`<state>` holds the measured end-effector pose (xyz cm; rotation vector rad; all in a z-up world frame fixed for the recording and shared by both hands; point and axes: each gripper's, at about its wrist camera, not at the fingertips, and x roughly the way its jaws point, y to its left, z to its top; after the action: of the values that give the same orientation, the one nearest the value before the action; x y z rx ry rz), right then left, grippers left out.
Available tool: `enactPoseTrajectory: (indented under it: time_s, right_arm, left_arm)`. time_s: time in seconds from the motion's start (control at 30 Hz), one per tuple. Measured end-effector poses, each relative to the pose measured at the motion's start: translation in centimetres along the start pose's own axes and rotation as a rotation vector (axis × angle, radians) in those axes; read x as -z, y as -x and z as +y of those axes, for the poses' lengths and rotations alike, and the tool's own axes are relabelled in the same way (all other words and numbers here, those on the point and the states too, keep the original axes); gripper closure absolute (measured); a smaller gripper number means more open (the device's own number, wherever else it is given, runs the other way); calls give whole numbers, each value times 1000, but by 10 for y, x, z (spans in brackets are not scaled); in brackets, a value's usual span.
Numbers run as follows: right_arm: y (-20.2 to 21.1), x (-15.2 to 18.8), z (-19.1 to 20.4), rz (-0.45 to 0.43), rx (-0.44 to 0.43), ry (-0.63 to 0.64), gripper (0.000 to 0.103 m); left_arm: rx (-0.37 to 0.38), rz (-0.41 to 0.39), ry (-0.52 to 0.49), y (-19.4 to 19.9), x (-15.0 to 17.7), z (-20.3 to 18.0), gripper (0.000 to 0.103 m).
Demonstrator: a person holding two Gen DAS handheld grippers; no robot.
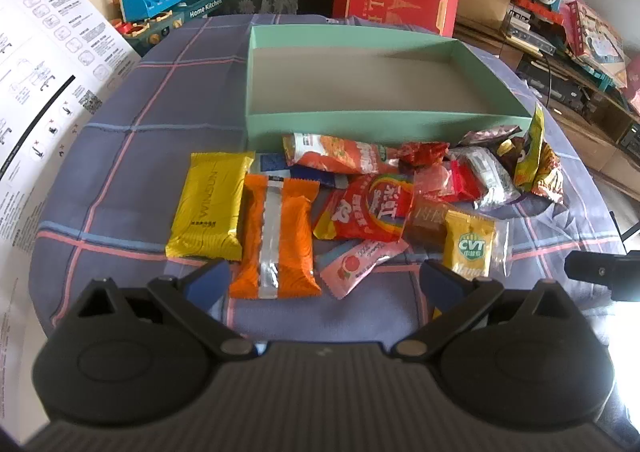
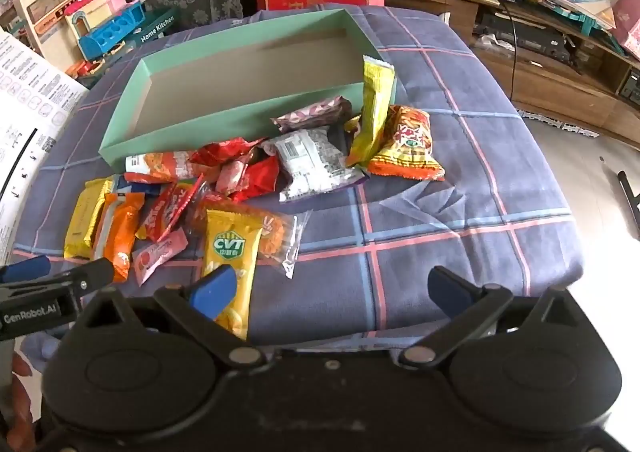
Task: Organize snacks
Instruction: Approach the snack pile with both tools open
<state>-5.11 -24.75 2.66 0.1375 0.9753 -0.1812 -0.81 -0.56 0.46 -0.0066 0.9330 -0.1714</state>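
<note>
Both grippers, left [image 1: 324,276] and right [image 2: 334,288], hang with fingers spread and empty above crinkly foil snack packets [image 1: 360,187]; the shallow mint-green cardboard box [image 1: 360,123] lies long side toward them.

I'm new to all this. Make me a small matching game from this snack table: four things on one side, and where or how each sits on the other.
1. mint-green cardboard box
2. orange foil packet
3. yellow CVT mango sachet
4. tall yellow-green wrapper

A. leaning upright against the box
B. nearest the right claw
C. empty inside
D. beside a yellow foil packet

Pairs: 1-C, 2-D, 3-B, 4-A
</note>
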Motion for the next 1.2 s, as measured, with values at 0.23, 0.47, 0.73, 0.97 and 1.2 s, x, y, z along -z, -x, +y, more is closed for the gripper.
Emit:
enactPoseTrajectory:
  time_s: [0.23, 0.47, 0.73, 0.97, 1.2]
  right_arm:
    - [2, 2, 0, -5, 2, -2, 0]
    - [4, 3, 1, -5, -2, 0, 0]
    - [3, 4, 4, 6, -18, 11, 0]
    - [3, 5, 7, 2, -26, 30, 0]
    - [0, 6, 9, 14, -30, 35, 0]
  left_arm:
    - [7, -4, -22, 3, 0, -3, 0]
    - [5, -7, -30, 5, 0, -4, 0]
    - [2, 1, -32, 4, 2, -3, 0]
    - [0, 6, -43, 1, 4, -4, 0]
    - [4, 15, -51, -2, 7, -6, 0]
